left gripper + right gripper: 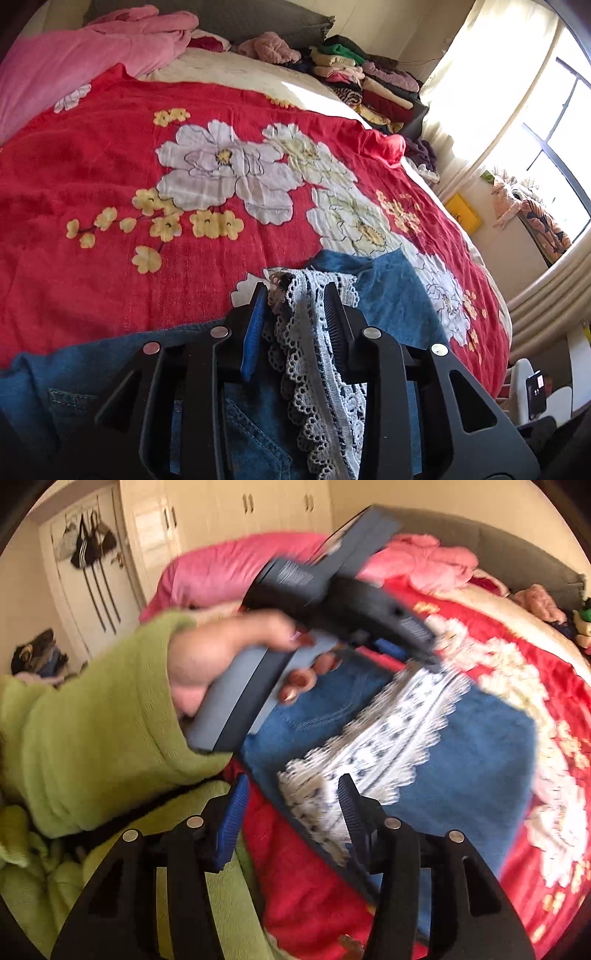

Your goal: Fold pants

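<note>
Left wrist view: the left gripper point(295, 295) stands part-open astride the lace trim point(314, 332) of the jeans point(391, 291), which lie on the red floral bedspread point(110, 192). The right gripper point(291, 786) is open and empty, hovering beside the jeans. No writing is readable.

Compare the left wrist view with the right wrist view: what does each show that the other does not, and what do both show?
Left wrist only: the window, curtain, the stack of folded clothes, and the left tool with lace between its fingers.
Right wrist only: the wardrobe, the hand in a green sleeve holding the left tool from outside, and the right tool, open above the lace.
Both: the jeans, lace trim, red floral blanket, pink bedding.
</note>
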